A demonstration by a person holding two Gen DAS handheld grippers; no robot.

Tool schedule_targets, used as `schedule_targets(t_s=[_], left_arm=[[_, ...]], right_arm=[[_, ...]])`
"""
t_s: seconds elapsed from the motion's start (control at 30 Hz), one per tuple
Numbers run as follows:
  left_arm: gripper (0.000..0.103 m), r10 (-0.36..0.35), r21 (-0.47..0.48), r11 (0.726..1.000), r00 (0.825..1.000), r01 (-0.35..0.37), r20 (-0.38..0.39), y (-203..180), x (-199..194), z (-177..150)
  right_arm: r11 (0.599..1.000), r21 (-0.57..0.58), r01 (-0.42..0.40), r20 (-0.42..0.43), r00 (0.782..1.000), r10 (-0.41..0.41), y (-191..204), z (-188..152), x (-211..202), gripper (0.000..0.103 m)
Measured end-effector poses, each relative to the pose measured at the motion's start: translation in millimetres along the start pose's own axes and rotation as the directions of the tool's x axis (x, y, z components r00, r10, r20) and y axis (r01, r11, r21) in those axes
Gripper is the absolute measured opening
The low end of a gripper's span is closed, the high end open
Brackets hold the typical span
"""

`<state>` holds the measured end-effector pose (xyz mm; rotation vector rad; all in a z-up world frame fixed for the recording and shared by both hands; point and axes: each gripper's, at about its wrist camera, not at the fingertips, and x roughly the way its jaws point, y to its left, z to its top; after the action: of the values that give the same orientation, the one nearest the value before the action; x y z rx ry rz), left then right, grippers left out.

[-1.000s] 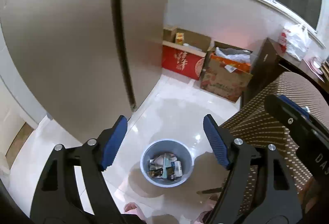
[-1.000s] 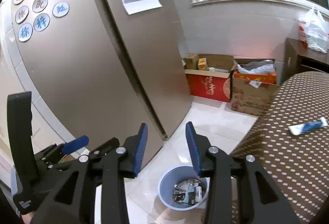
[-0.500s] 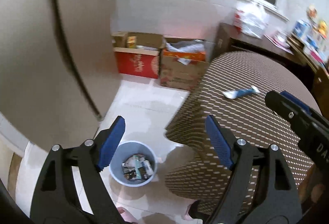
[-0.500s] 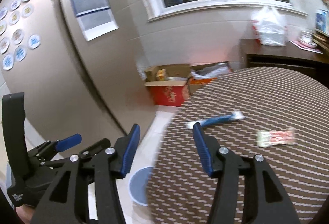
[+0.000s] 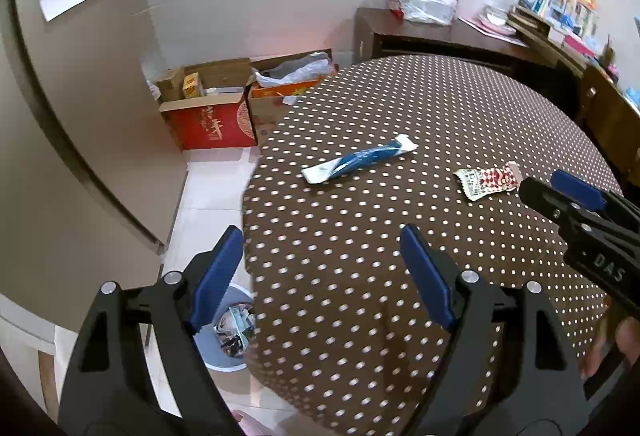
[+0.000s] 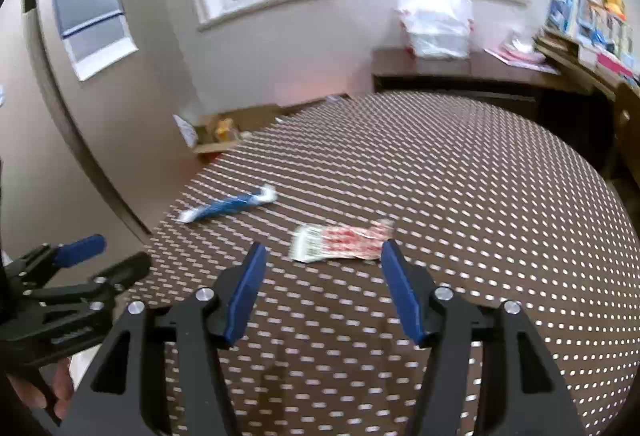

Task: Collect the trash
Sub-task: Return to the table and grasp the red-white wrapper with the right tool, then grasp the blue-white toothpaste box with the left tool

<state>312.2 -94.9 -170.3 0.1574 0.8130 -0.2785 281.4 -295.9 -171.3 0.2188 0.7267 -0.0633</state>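
The left tool (image 5: 320,264) is held released over the rounded edge of the dotted table (image 5: 400,236); the trash bin (image 5: 228,336) is seen on the floor below it. The right tool (image 6: 322,276) is opening, nothing between its jaws; a red wrapper (image 6: 340,242), somewhat blurred, lies just ahead, a blue wrapper (image 6: 228,206) ahead-left. Bare cloth surrounds both.

Matt dotted cloth on table (image 5: 360,256), glossy plastic blue wrapper (image 5: 360,160), crinkled red-white wrapper (image 6: 340,242), shiny floor tiles (image 5: 208,196)
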Motion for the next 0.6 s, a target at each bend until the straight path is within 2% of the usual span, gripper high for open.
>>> schedule_targets(t_s=[0.3, 0.47, 0.5, 0.57, 0.6], left_arm=[[0.08, 0.003, 0.007, 1.0, 1.0, -0.003, -0.024, -12, 19, 3], [0.08, 0.01, 0.003, 1.0, 1.0, -0.01, -0.024, -7, 27, 9], [0.08, 0.011, 0.002, 1.0, 1.0, -0.011, -0.024, -6, 29, 10], [0.08, 0.014, 0.001, 1.0, 1.0, -0.014, -0.023, -2, 33, 14], [0.08, 0.014, 0.003, 1.0, 1.0, -0.014, -0.019, 0, 35, 16]], right_arm=[[1.0, -0.006, -0.004, -0.097, 0.995, 0.003, -11, 9, 39, 0.06], [0.999, -0.052, 0.003, -0.132, 0.991, -0.01, -4, 14, 59, 0.06], [0.998, -0.063, 0.004, -0.134, 0.991, -0.012, -1, 16, 62, 0.058], [0.996, -0.089, 0.016, -0.137, 0.99, -0.029, 5, 18, 66, 0.041], [0.994, -0.107, 0.021, -0.138, 0.99, -0.035, 9, 19, 67, 0.037]])
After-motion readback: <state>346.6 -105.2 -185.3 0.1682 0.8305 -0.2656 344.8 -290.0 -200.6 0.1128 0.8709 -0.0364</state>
